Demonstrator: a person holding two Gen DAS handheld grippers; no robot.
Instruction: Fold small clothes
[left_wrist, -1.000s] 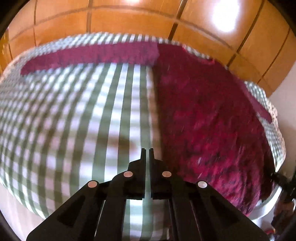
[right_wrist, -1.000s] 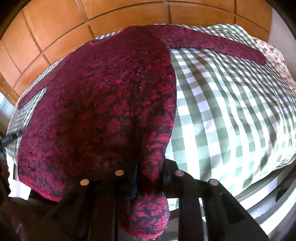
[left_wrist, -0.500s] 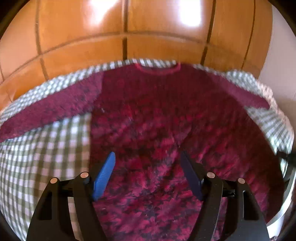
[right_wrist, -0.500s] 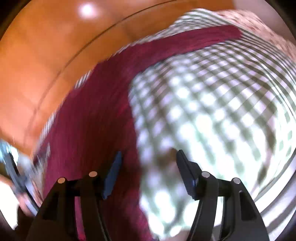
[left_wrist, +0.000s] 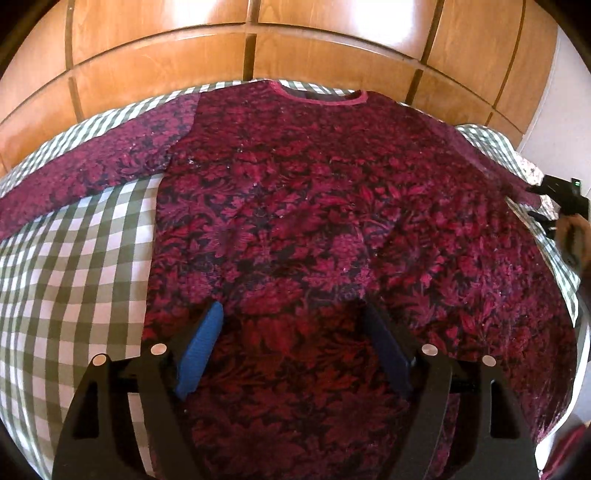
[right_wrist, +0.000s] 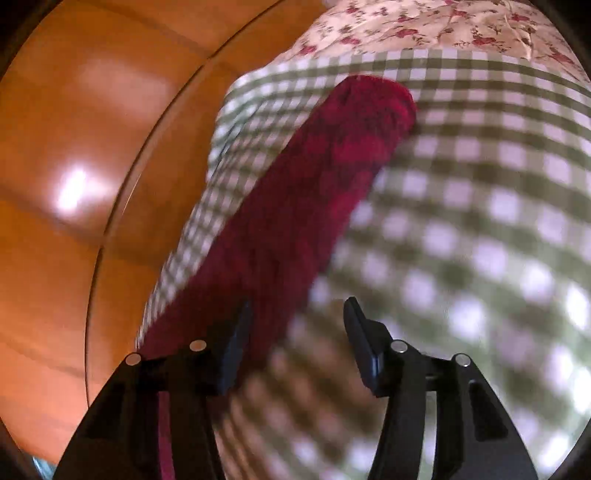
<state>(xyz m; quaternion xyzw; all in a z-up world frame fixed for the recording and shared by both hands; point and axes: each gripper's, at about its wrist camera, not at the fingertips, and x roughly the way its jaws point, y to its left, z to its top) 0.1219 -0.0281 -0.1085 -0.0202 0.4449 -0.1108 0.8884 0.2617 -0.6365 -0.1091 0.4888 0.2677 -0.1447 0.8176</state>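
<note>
A dark red patterned sweater (left_wrist: 314, 229) lies flat on a green-and-white checked bed cover (left_wrist: 74, 280), neckline away from me and both sleeves spread out. My left gripper (left_wrist: 291, 314) hovers over the sweater's lower body, its jaws opening wide, nothing pinched between them. In the right wrist view the sweater's right sleeve (right_wrist: 317, 177) runs diagonally up to its cuff. My right gripper (right_wrist: 295, 317) hangs over the lower part of that sleeve, its jaws closing; the sleeve passes between them, and the pads are not pressing it. The right gripper (left_wrist: 561, 194) also shows at the far right of the left wrist view.
A glossy wooden panelled wall (left_wrist: 295, 48) rises right behind the bed. A floral cloth (right_wrist: 424, 26) lies beyond the sleeve's cuff. A hand (left_wrist: 576, 240) holds the right gripper at the bed's right edge.
Both grippers were shut a second ago, the right on the sweater's hem, and have let go. The left swung over the sweater's body; the right moved out along the sleeve towards the cuff.
</note>
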